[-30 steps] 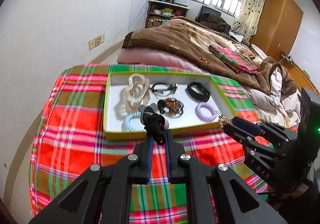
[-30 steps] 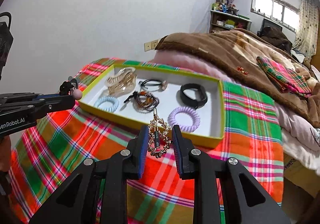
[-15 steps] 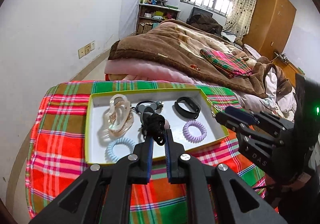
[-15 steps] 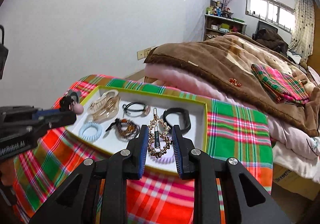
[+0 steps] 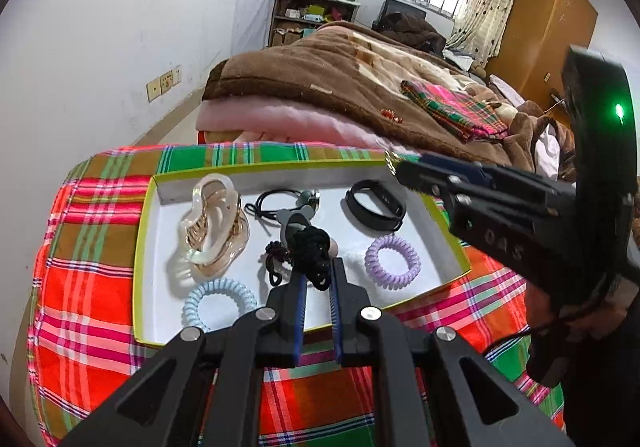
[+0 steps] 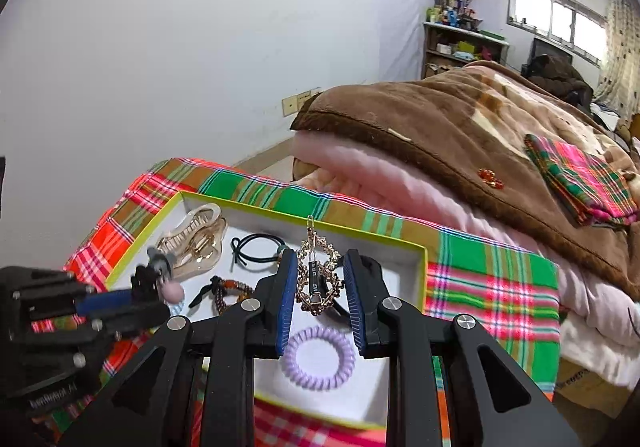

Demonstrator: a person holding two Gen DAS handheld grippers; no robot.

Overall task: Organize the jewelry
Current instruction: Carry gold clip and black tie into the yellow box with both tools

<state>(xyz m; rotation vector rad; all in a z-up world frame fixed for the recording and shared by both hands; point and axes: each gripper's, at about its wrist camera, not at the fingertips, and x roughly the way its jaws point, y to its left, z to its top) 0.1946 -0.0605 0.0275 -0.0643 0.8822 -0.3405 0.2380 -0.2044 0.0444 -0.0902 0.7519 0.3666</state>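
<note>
A white tray with a yellow-green rim (image 5: pixel 141 247) (image 6: pixel 420 271) lies on a plaid cloth. My left gripper (image 5: pixel 317 279) is shut on a black hair tie with a grey and pink charm (image 5: pixel 308 247) and holds it over the tray's middle; it also shows in the right wrist view (image 6: pixel 160 279). My right gripper (image 6: pixel 320 279) is shut on a gold chain hair clip (image 6: pixel 318 275) above the tray's right part. In the tray lie a clear claw clip (image 5: pixel 212 227), a blue coil tie (image 5: pixel 218 303), a purple coil tie (image 5: pixel 393 256) (image 6: pixel 318 357), a black band (image 5: pixel 376 205), a thin black tie (image 5: pixel 276 203) and a beaded bracelet (image 6: pixel 228 293).
The plaid cloth (image 5: pixel 92 231) covers a small table beside a bed with a brown blanket (image 5: pixel 340 87). A white wall (image 5: pixel 100 27) stands close on the left. A folded plaid cloth (image 6: pixel 580 175) lies on the bed. A shelf and wardrobe stand far back.
Both grippers have moved forward over the tray with their items still held. The tray now looks closer and lies under both sets of fingers.
</note>
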